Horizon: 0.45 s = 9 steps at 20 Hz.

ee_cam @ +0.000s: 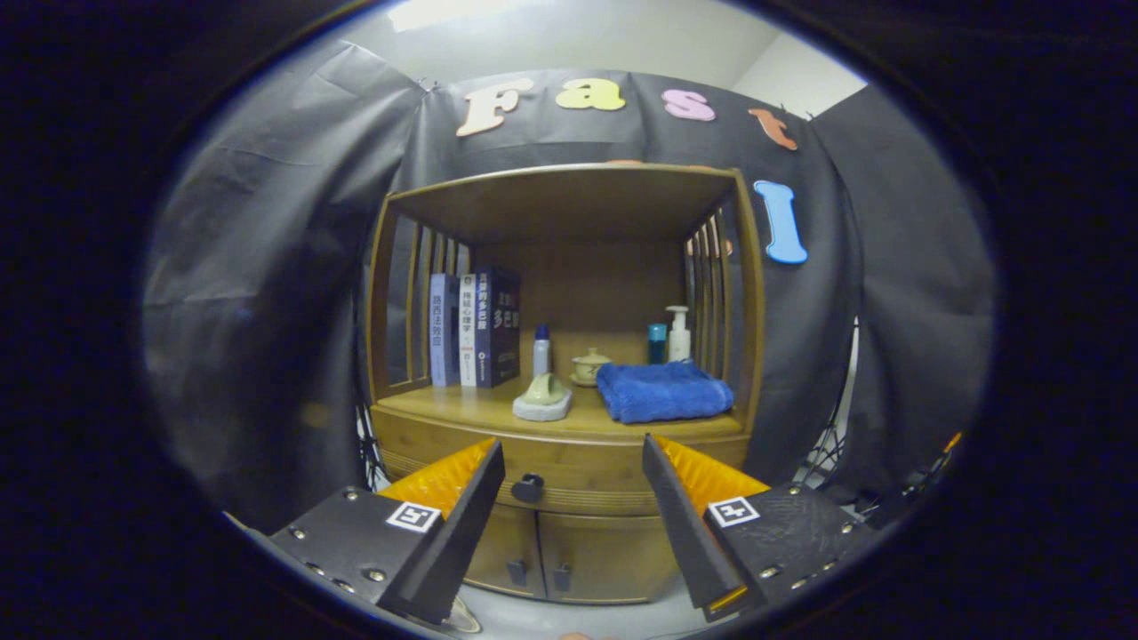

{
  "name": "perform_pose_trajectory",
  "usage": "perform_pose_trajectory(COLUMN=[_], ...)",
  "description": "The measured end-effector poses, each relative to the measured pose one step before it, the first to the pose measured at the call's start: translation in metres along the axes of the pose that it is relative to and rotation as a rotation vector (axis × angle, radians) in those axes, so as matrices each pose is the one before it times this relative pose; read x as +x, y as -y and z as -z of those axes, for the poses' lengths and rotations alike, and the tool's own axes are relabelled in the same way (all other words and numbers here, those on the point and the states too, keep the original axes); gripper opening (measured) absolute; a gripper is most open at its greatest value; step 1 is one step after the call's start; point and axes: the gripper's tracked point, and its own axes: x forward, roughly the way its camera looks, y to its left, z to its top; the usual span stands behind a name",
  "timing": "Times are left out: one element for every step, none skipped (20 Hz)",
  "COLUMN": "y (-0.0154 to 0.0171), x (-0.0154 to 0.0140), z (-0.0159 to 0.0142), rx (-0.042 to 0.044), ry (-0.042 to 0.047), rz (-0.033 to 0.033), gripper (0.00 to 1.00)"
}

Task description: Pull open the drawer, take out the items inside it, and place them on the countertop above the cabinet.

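The two-finger gripper [573, 458], black-bodied with orange-ribbed inner pads, is facing a wooden cabinet [569, 373] with its jaws standing wide apart and holding nothing. The closed wooden drawer [587, 476] is lying beyond the fingertips and showing through the gap between them; its small dark knob [527, 487] is sitting just inside the left finger's tip, not touched by either finger. Below the drawer, two wooden cabinet doors [560, 556] with dark pulls are appearing between the fingers. The wooden countertop [471, 402] above the drawer is lying farther ahead, carrying a folded blue towel [662, 391] beyond the right finger, a pale green object on a white base [544, 396] beyond the gap, a row of upright books [476, 329] beyond the left finger, and, toward the back panel, a small white bottle with a blue cap [540, 350], a pale lidded cup on a saucer [589, 365], a teal bottle [656, 343] and a white pump bottle [679, 334].
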Motion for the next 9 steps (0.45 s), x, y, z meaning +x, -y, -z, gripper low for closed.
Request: perform_pose_trajectory(y=[0.00875, 0.00802, 0.00898, 0.00656, 0.0049, 0.00308, 0.00263, 0.00674, 0.00743], x=[-0.00344, -0.00073, -0.00352, -0.00262, -0.00227, -0.00267, -0.00172, -0.00246, -0.00231], z=[-0.00803, -0.00875, -0.00434, -0.00383, -0.00205, -0.00014, -0.00179, -0.00086, -0.00075], rx=[0.00484, -0.0009, -0.00658, -0.00981, -0.00681, 0.0028, 0.00384, -0.002, -0.00413], ry=[0.01388, 0.01144, 0.00905, 0.00849, 0.00212, 0.00229, 0.00332, 0.00193, 0.00226], rz=[0.00879, 0.00984, 0.00945, 0.00313, -0.00117, -0.00949, -0.00878, -0.00038, 0.00326], gripper=[0.94, 0.94, 0.94, 0.94, 0.94, 0.94, 0.94, 0.94, 0.94])
